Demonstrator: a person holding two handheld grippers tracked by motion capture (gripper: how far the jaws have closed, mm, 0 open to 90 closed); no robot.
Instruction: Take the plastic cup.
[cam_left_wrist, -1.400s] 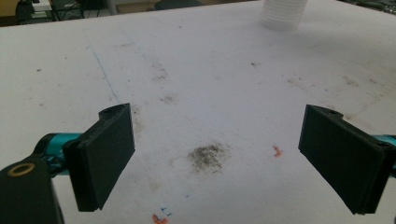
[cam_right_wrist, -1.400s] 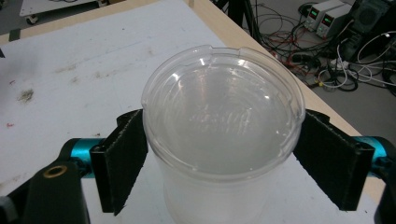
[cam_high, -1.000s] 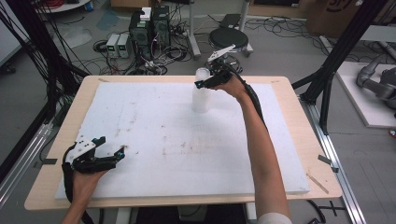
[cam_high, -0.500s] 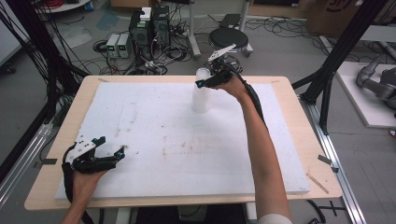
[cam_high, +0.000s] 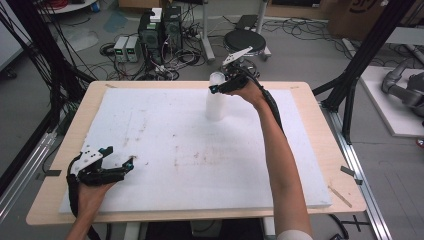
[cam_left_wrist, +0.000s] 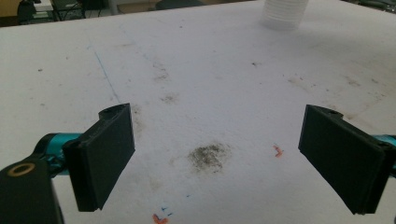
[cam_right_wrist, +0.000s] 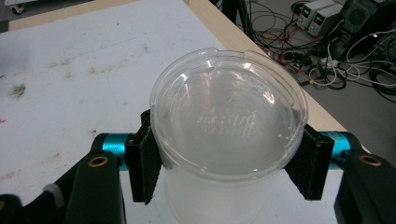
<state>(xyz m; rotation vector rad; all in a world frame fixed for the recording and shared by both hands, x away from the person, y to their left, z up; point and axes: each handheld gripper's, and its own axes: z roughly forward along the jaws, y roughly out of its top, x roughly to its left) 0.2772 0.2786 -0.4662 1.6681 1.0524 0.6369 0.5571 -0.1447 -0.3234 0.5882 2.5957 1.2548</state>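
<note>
The right gripper (cam_high: 216, 89) is pinching the stack of clear cups (cam_high: 215, 102) near its top, upper centre of the high view, on the white foam sheet (cam_high: 200, 150) covering the worktop (cam_high: 330, 150). The left gripper (cam_high: 117, 167) is resting spread at lower left, well apart. Nothing is crowding the stack; a stool (cam_high: 244, 41) is standing beyond the far edge.

Your high view looks down and forward over the whole desk (cam_high: 320, 150). Your left gripper view sits low and close above the foam, facing the cup stack (cam_left_wrist: 285, 13) at its upper edge. Your right gripper view looks down closely on that same stack (cam_right_wrist: 229, 126).
</note>
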